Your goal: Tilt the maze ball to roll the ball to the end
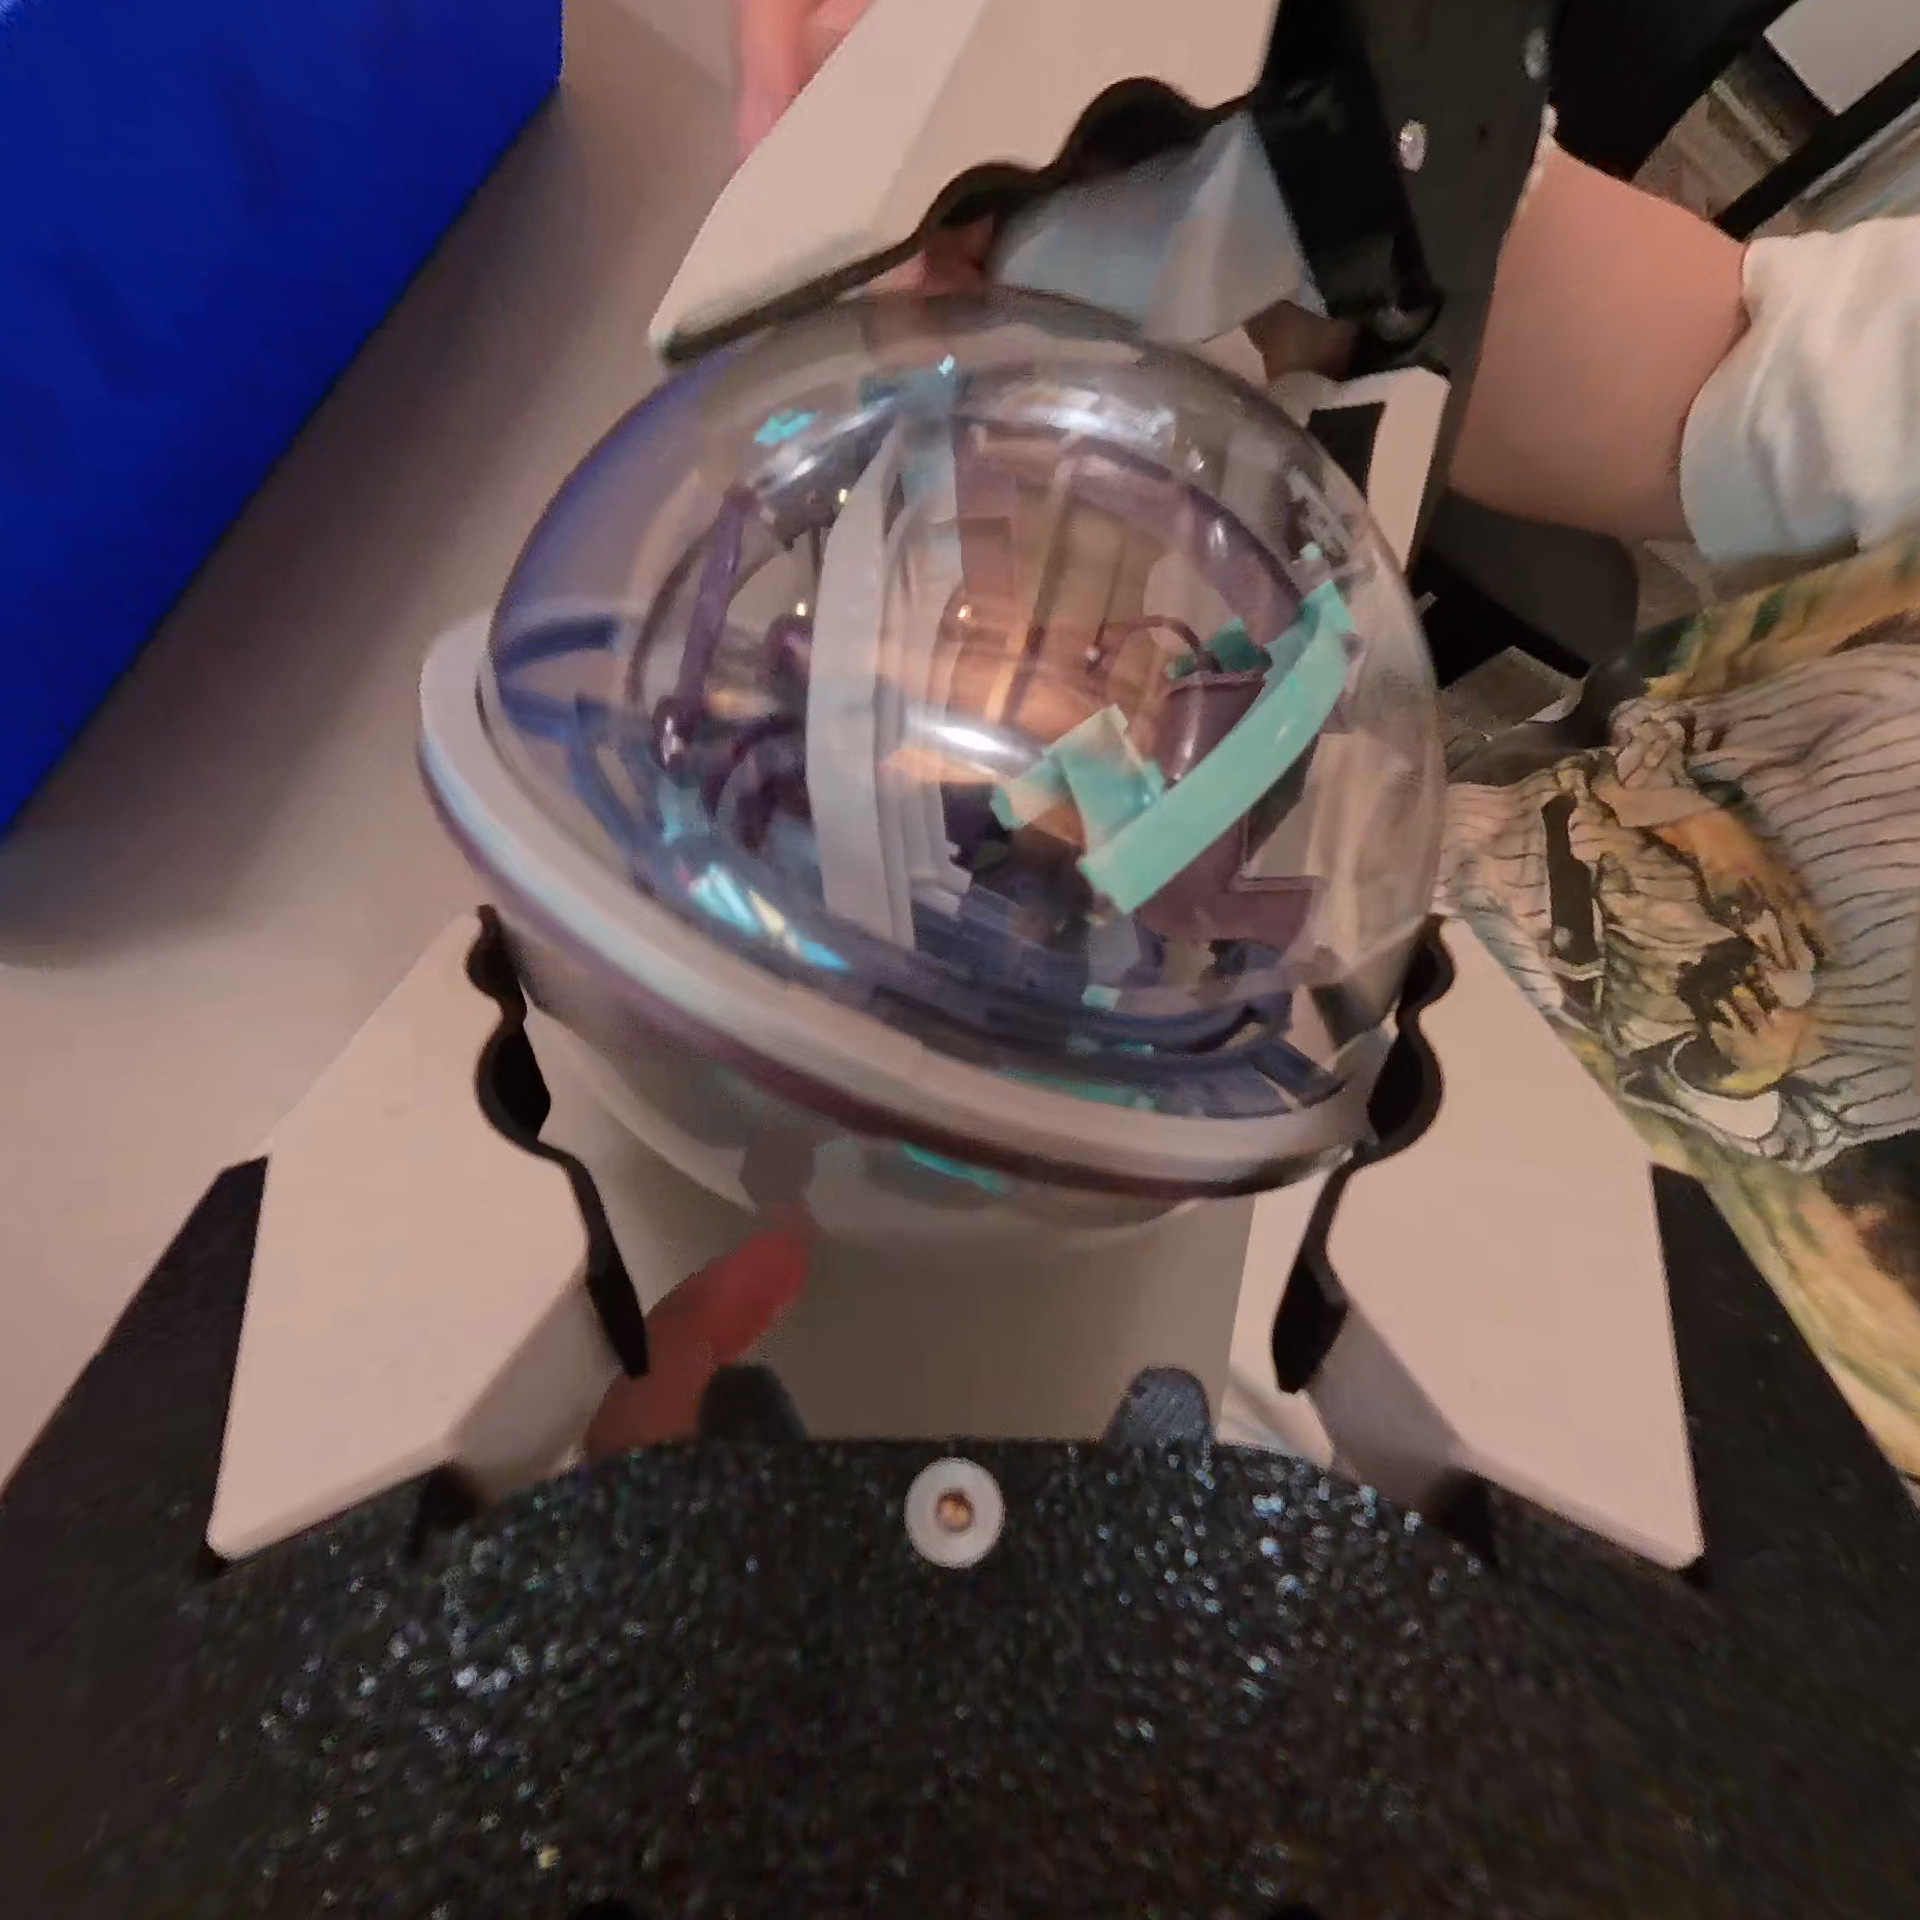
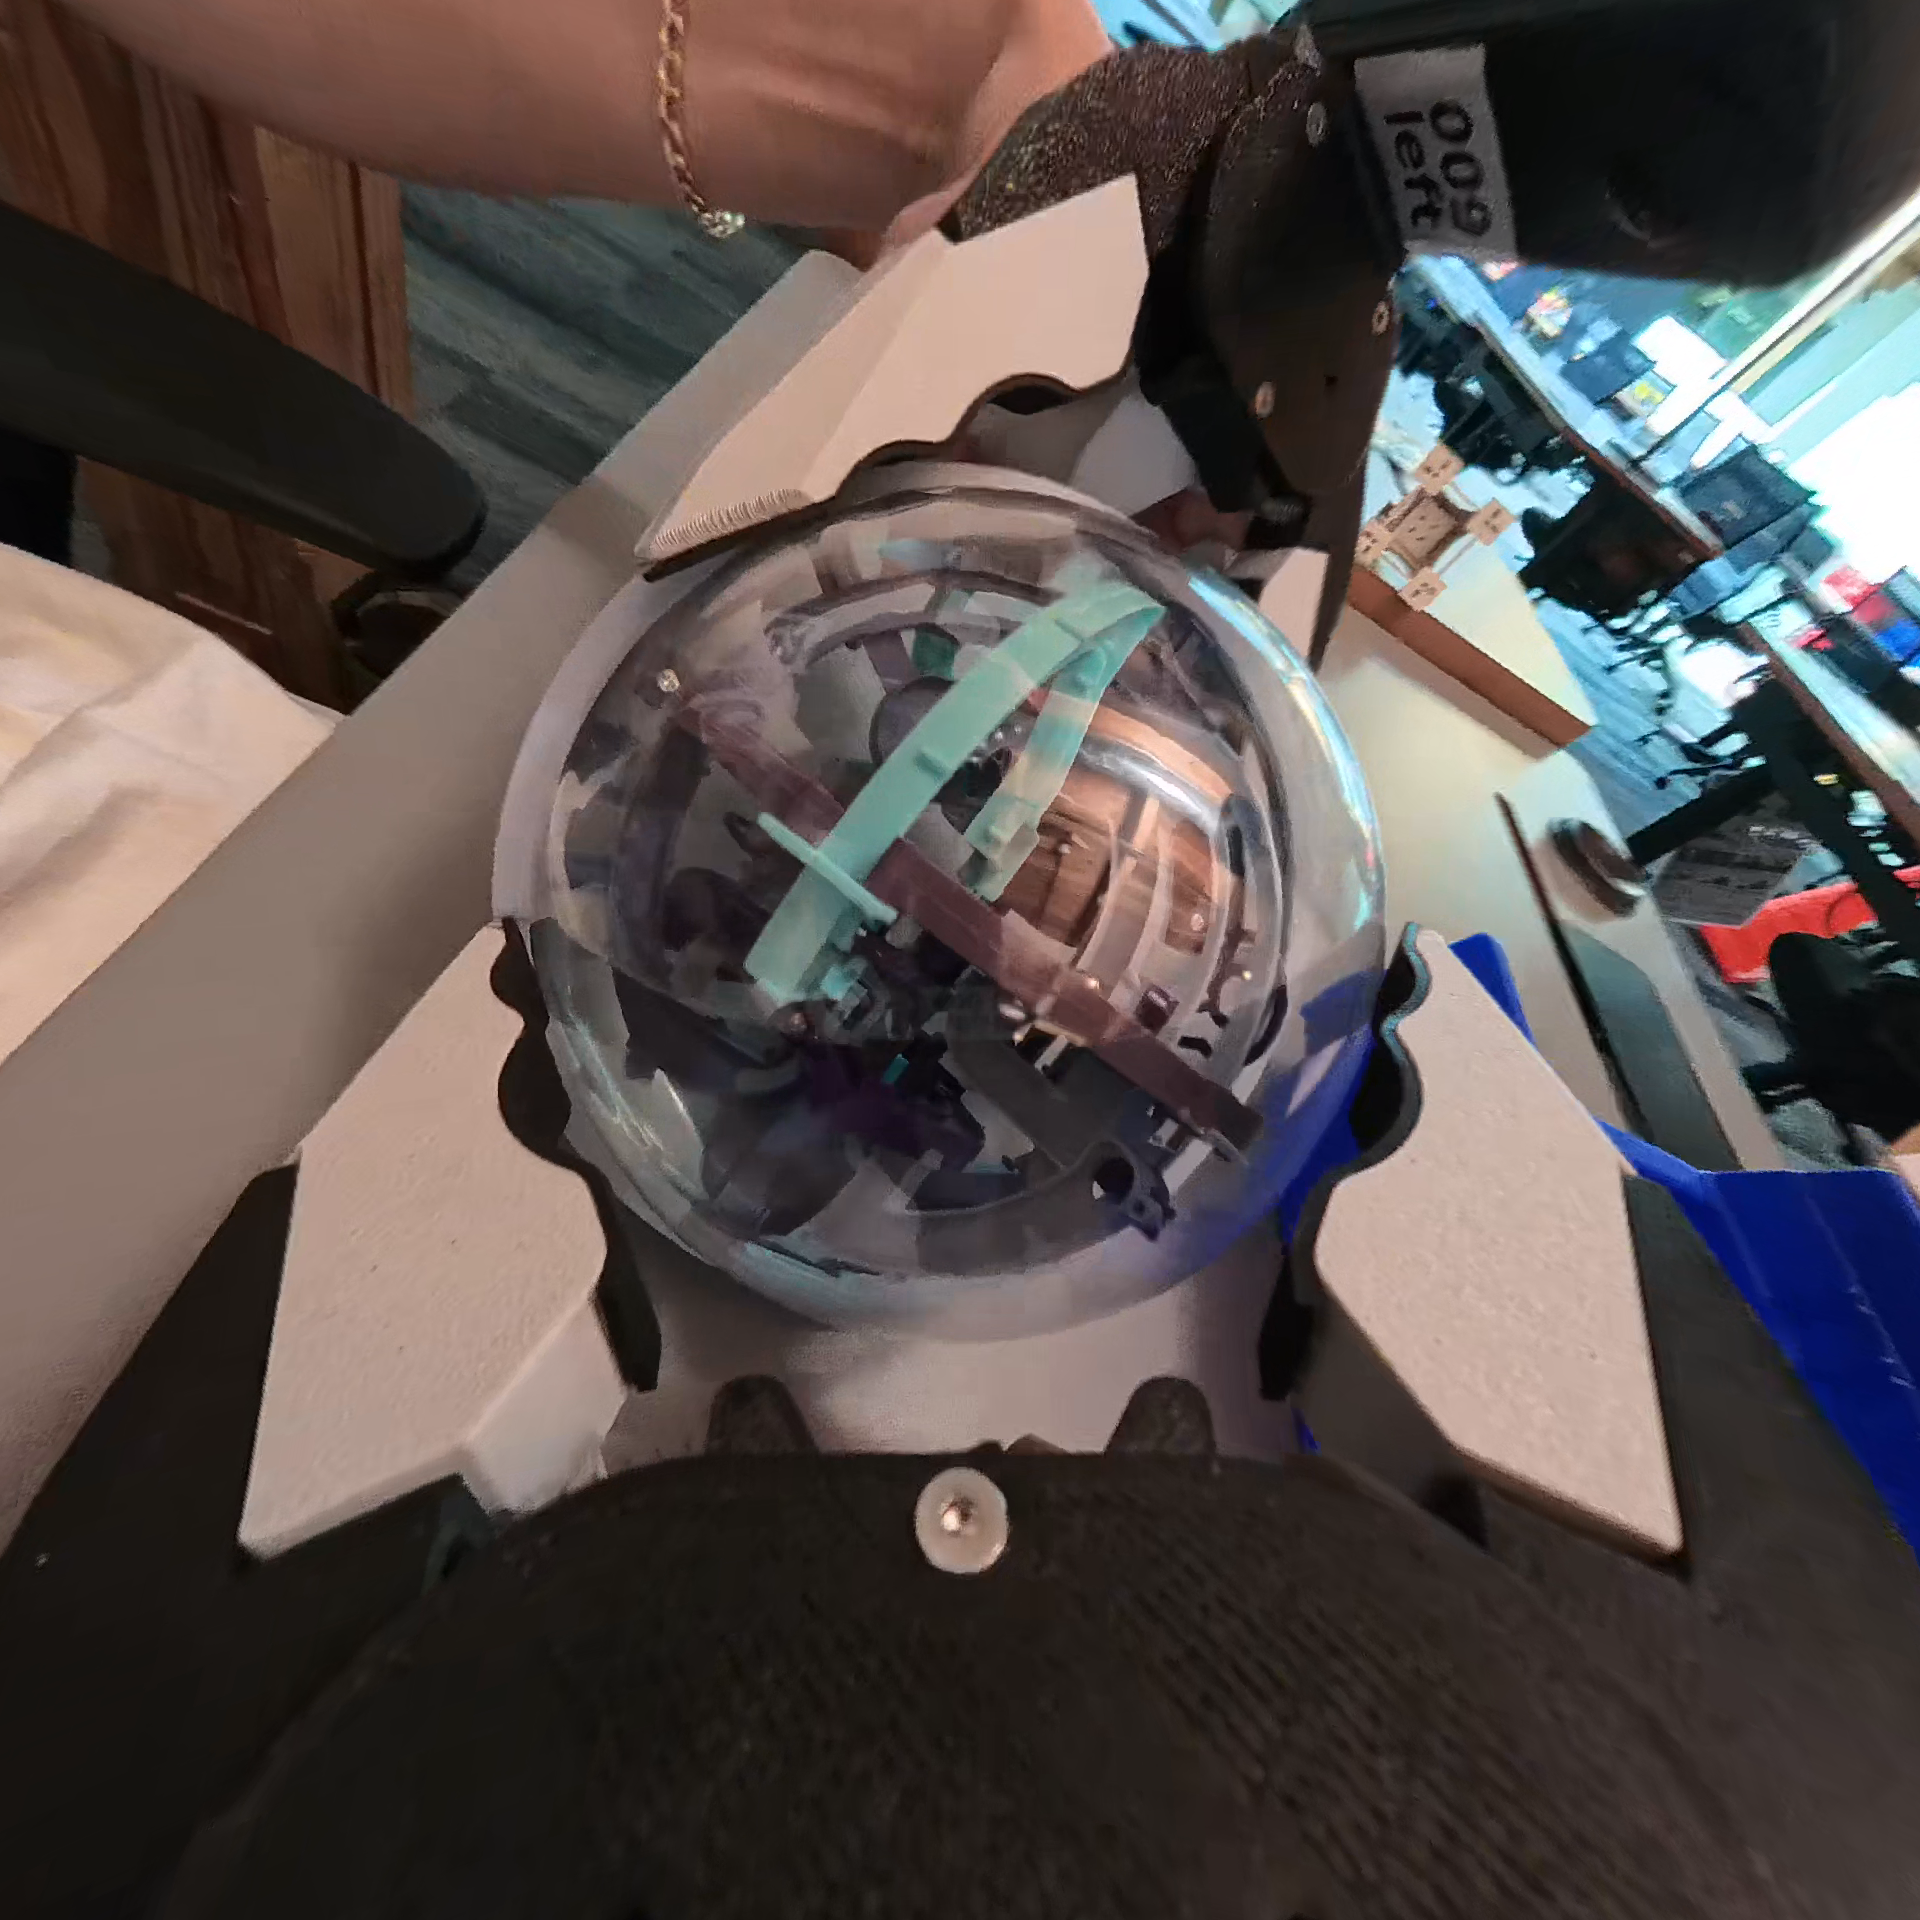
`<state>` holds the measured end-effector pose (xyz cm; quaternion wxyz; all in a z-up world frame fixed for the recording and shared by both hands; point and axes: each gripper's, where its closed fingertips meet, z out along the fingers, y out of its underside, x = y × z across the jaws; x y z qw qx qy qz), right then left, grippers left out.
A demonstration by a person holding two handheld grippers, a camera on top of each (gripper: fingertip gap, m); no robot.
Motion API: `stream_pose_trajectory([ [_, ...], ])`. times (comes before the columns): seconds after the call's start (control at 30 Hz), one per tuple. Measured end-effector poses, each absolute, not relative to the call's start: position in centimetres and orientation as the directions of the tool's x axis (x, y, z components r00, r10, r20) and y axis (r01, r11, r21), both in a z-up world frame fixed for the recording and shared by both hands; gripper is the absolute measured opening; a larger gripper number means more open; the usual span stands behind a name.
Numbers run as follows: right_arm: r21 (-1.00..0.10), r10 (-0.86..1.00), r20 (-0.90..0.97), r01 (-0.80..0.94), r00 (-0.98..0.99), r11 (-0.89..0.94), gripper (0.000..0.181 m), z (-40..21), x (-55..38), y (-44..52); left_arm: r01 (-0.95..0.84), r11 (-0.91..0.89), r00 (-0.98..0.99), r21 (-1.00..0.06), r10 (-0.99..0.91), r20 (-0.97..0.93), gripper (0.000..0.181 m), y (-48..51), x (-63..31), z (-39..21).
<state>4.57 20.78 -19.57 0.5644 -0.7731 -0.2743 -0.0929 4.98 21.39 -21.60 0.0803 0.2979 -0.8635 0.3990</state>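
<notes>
The left gripper (image 1: 956,997) clasps the maze ball (image 1: 935,769) from its near side, both wavy black-edged fingers (image 1: 520,1049) pressed against the clear shell just below the grey seam ring (image 1: 582,862), which runs tilted across the sphere. In the right wrist view the right gripper (image 2: 956,987) likewise grips the maze ball (image 2: 935,914), its fingers (image 2: 1403,1049) touching the shell on either side. The ball is held up between the two grippers, which face each other, each one's white fingers showing past the sphere in the other's view. Teal, purple and grey tracks (image 2: 904,790) cross inside; the small ball cannot be made out. Beyond lie a grey table (image 1: 260,727) and a blue bin (image 1: 208,312).
</notes>
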Motion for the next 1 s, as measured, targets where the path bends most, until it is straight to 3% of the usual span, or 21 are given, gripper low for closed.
stream_pose_trajectory([
  [0.23,-0.817,0.186,0.51,0.541,0.84,-0.201,0.158,-18.9,4.5,21.4,-0.662,0.431,-0.738,-0.613,-0.517,0.434,0.156,21.0,5.4,-21.7],
  [0.47,-0.812,0.22,0.507,0.547,0.833,-0.203,0.157,-18.9,4.4,21.4,-0.698,0.378,-0.702,-0.608,-0.531,0.475,0.157,20.8,5.3,-21.8],
  [0.7,-0.732,0.355,0.539,0.634,0.763,-0.25,0.156,-19.3,4.6,22.0,-0.551,0.424,-0.789,-0.719,-0.546,0.282,0.157,21.4,6.4,-21.1],
  [0.87,-0.733,0.401,0.504,0.624,0.765,-0.271,0.156,-19.4,4.9,22.3,-0.576,0.381,-0.757,-0.723,-0.581,0.297,0.158,21.9,6.7,-20.9],
  [1.0,-0.731,0.422,0.506,0.634,0.752,-0.253,0.156,-19.3,4.5,22.6,-0.414,0.406,-0.812,-0.815,-0.568,0.129,0.158,22.2,7.2,-19.6],
])
